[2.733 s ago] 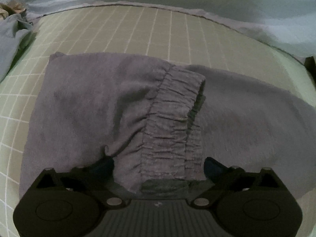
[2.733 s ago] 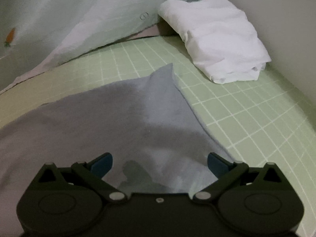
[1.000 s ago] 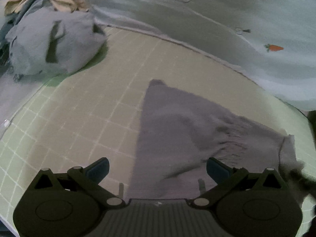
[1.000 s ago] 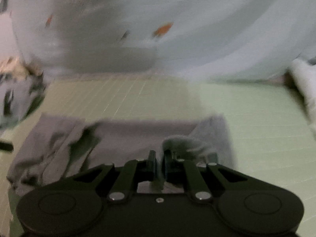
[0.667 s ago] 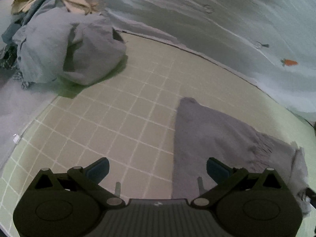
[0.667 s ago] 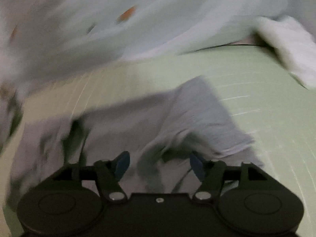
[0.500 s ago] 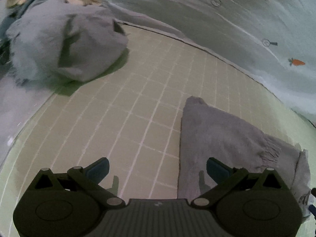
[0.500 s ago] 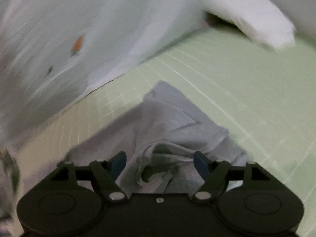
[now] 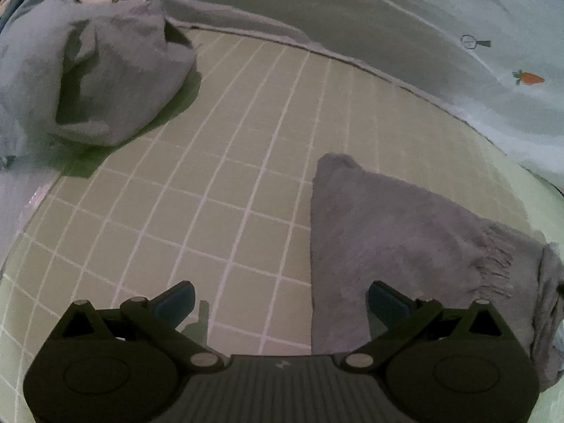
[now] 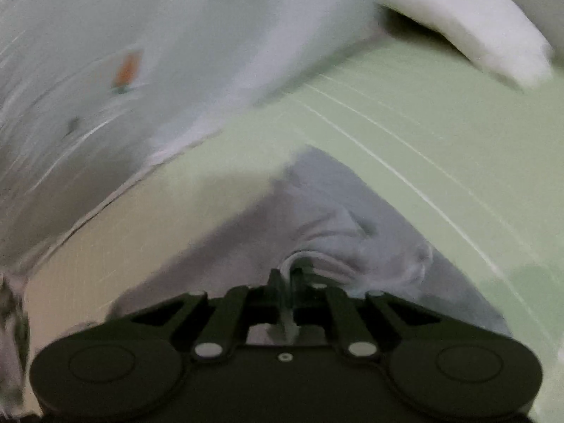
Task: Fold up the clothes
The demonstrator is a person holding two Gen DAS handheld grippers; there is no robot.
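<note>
The grey garment with a gathered elastic waistband (image 9: 405,243) lies folded on the green grid mat (image 9: 229,183), at the right of the left wrist view. My left gripper (image 9: 280,299) is open and empty, low over the mat at the garment's left edge. In the blurred right wrist view the same grey garment (image 10: 335,218) is bunched into a fold at my right gripper (image 10: 287,275), which is shut on that fold.
A heap of unfolded grey and beige clothes (image 9: 91,77) lies at the far left of the mat. A pale bedsheet with carrot prints (image 9: 458,46) borders the mat at the back. A folded white cloth (image 10: 469,24) lies at the far right.
My right gripper has closed on a fold of the grey garment; half a second ago it was open over it. The left gripper has stayed open and drifted slightly closer to the mat.
</note>
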